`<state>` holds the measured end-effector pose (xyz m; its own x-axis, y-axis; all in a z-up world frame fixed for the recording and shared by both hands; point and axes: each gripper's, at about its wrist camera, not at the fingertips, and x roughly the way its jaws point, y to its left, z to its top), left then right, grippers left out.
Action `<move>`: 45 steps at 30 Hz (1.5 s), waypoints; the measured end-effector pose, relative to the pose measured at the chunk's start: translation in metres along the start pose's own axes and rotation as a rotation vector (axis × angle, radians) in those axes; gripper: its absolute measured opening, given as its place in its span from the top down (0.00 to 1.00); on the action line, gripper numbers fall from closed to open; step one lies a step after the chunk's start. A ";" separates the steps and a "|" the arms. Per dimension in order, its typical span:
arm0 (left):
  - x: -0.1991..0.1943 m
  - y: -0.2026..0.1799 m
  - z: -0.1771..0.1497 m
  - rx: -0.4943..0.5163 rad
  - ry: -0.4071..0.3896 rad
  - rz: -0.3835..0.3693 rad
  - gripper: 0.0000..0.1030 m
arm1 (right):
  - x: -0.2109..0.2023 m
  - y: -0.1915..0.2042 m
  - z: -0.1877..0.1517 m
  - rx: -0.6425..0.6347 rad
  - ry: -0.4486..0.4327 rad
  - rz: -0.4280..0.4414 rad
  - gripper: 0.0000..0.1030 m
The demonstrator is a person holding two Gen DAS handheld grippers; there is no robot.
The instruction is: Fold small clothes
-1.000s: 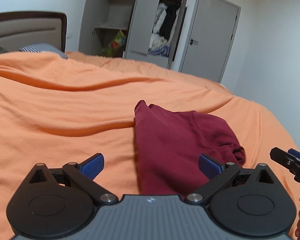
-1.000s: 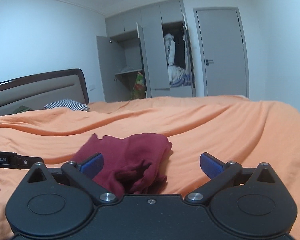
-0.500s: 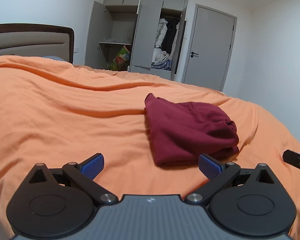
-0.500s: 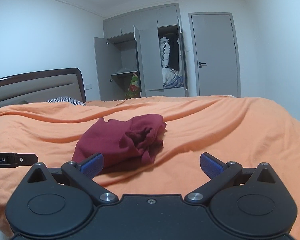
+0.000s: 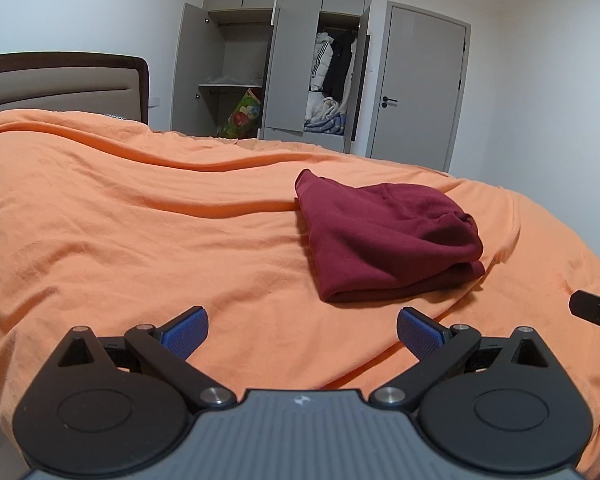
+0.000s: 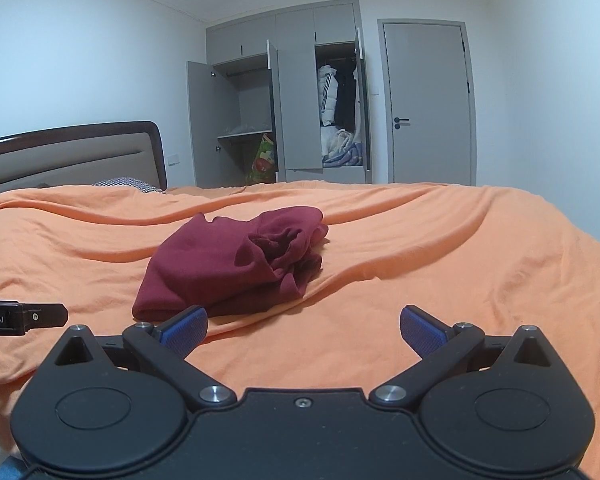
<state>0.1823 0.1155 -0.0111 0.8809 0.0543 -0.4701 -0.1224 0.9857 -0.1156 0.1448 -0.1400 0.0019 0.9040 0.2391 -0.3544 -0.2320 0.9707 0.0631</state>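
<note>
A dark red garment (image 5: 388,236) lies folded in a compact bundle on the orange bedspread (image 5: 140,240). In the right wrist view the same garment (image 6: 228,260) shows its bunched open end toward the right. My left gripper (image 5: 302,334) is open over bare bedspread, short of the garment and a little to its left. My right gripper (image 6: 304,330) is open too, with nothing between its blue pads, back from the garment's near edge. The right gripper's tip (image 5: 596,308) shows at the left wrist view's right edge.
A padded headboard (image 6: 72,156) and a checked pillow (image 6: 128,184) stand at the far left. Behind the bed is a grey wardrobe (image 6: 296,104) with open doors and hanging clothes, and a shut door (image 6: 430,104) at the right. The bed's near edge lies just under both grippers.
Both grippers have pulled back and away from the garment, which now lies farther ahead. The garment itself stays folded in place; both stay open.
</note>
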 end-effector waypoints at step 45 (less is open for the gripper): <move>0.013 0.004 -0.005 -0.016 0.065 0.024 0.00 | 0.018 -0.004 -0.006 0.016 0.035 0.000 0.01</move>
<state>0.1909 0.1194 -0.0224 0.8460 0.0668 -0.5290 -0.1511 0.9815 -0.1178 0.1596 -0.1401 -0.0107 0.8908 0.2385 -0.3869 -0.2260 0.9710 0.0783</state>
